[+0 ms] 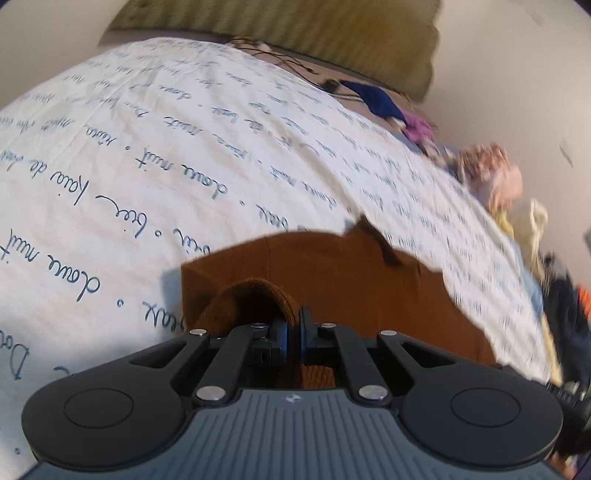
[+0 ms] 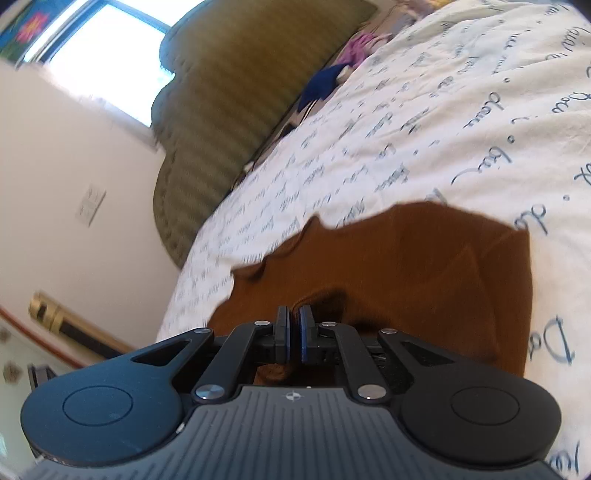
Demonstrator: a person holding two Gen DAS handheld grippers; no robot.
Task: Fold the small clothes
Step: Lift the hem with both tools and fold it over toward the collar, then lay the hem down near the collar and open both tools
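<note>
A small brown garment point(image 1: 343, 273) lies spread on the white bedsheet with blue handwriting print point(image 1: 147, 147). My left gripper point(image 1: 294, 325) is shut on a bunched near edge of the brown garment. In the right wrist view the same brown garment point(image 2: 424, 258) lies on the sheet point(image 2: 443, 110), and my right gripper point(image 2: 294, 323) is shut on a fold of its near edge. Both grippers hold the cloth low, close to the bed. The far edge of the garment looks uneven and blurred.
An olive ribbed pillow point(image 1: 295, 29) point(image 2: 240, 92) lies at the head of the bed. A blue cloth point(image 1: 376, 98), purple cloth point(image 1: 417, 127) and a pile of other clothes point(image 1: 495, 177) lie along the bed's right edge. A wall with a socket point(image 2: 90, 205) and a window point(image 2: 103, 55) are at left.
</note>
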